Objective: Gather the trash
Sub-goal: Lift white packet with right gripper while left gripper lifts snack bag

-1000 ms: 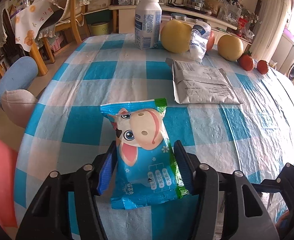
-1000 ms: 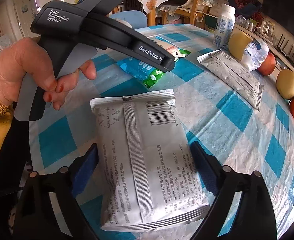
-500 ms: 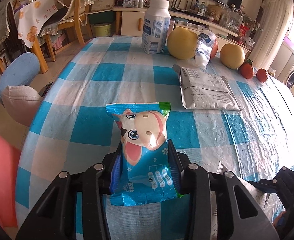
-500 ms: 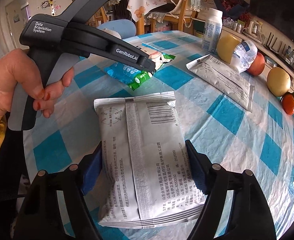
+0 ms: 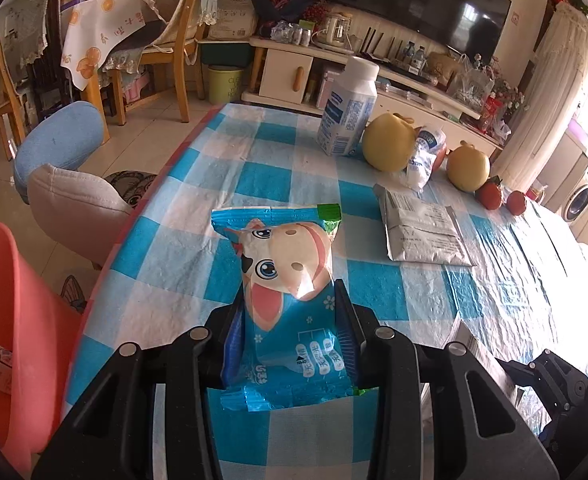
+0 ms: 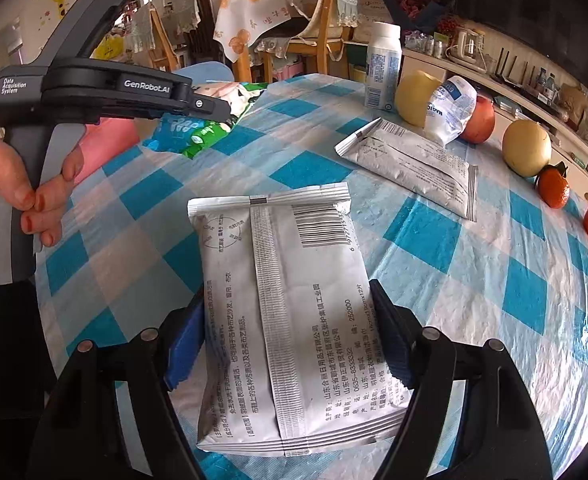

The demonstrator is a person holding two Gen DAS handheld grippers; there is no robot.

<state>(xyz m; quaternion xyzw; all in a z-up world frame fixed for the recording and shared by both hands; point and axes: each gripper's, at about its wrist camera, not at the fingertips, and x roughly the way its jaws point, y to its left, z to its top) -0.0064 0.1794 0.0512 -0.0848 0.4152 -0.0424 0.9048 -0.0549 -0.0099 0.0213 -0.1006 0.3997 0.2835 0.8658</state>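
Fingers of the left gripper [image 5: 290, 336] pinch the blue snack wrapper [image 5: 284, 308] and those of the right gripper [image 6: 290, 344] the grey packet [image 6: 282, 304], each lengthwise ahead near the table's [image 5: 182, 240] near edge, beside the pink bin [image 5: 10, 340].

Left tool [image 5: 290, 332] is level and pointing forward, both blue-padded fingers [image 5: 233, 334] squeezed in tight against what they carry. Over in the right wrist view, the left hand [image 6: 12, 196] wraps the pistol grip, red-nailed fingertips pressing the trigger. Right tool [image 6: 290, 336] sits low, its fingers [image 6: 389, 344] pinched inward, load clamped between them.
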